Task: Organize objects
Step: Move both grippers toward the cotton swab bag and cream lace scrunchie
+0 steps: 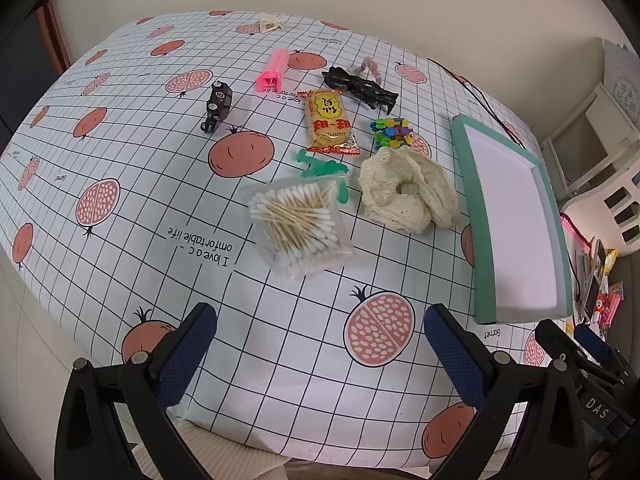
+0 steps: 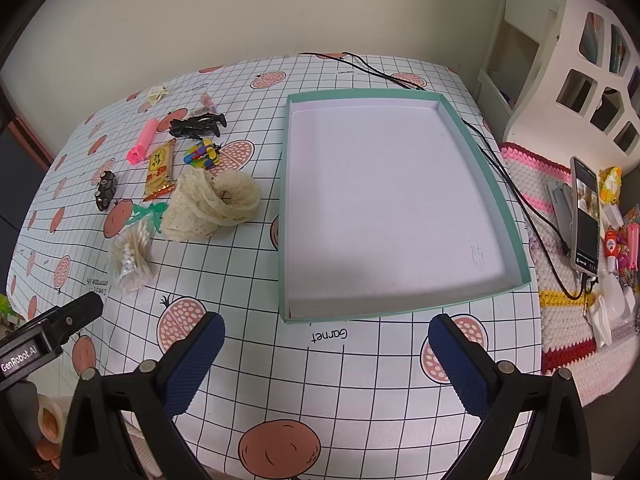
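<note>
Clear plastic holds the bag of cotton swabs (image 1: 298, 230) lying straight ahead of the left gripper (image 1: 320, 344), nearer it than the right gripper (image 2: 326, 344), both with fingers spread and empty, while the green tray (image 2: 496, 196) sits before the right one

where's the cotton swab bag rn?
The cotton swab bag lies on the tablecloth in front of the left gripper, nearest of the clutter, beside the cream lace bundle and overlapping the green plastic piece.
</note>
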Available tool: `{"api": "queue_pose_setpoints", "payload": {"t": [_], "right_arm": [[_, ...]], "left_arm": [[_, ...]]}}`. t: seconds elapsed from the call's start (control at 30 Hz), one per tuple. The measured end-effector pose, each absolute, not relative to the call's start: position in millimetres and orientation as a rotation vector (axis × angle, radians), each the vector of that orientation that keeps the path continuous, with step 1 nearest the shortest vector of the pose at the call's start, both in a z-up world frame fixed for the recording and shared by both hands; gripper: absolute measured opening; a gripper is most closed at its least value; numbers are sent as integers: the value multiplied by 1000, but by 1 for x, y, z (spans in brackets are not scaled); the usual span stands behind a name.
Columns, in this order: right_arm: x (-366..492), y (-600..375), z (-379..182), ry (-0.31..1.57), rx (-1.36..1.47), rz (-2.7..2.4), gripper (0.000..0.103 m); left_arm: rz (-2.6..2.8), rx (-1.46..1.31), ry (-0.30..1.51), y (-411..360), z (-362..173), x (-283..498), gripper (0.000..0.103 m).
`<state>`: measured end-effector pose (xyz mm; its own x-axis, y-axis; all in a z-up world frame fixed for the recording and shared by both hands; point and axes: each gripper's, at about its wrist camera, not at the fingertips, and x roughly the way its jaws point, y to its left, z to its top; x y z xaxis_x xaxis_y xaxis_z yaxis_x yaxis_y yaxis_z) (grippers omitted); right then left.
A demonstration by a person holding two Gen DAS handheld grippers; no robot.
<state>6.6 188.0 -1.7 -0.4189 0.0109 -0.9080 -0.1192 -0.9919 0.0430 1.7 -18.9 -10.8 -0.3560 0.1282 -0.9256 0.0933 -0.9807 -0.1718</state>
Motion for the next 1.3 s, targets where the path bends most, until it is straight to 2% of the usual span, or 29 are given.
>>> {"api": "queue_pose_setpoints", "payload": {"t": [0.3, 0.43, 0.7, 0.87, 1.13, 1.3], "right_arm": [[5, 191, 3, 167, -1626, 2597, 103], [4, 192, 25, 178, -1466, 2718, 103], [-7, 170, 67, 200, -1185, 2903, 103], [-33, 150, 70, 180, -1230, 2946, 103], [-84, 135, 65, 321, -1328, 2941, 103], [-109, 121, 44, 250, -1414, 2897, 100]], "left_arm": [[2539, -1768, -339, -23, -11, 0, 103], [2550, -1686, -391, -27, -1, -4, 103], [2654, -1536, -375, -39, 21, -21, 103], [2684, -1557, -390, -52, 21, -34, 103], [2710, -1616, -435, -72, 13, -59, 103], [2685, -1722, -437, -73, -4, -80, 103]]}}
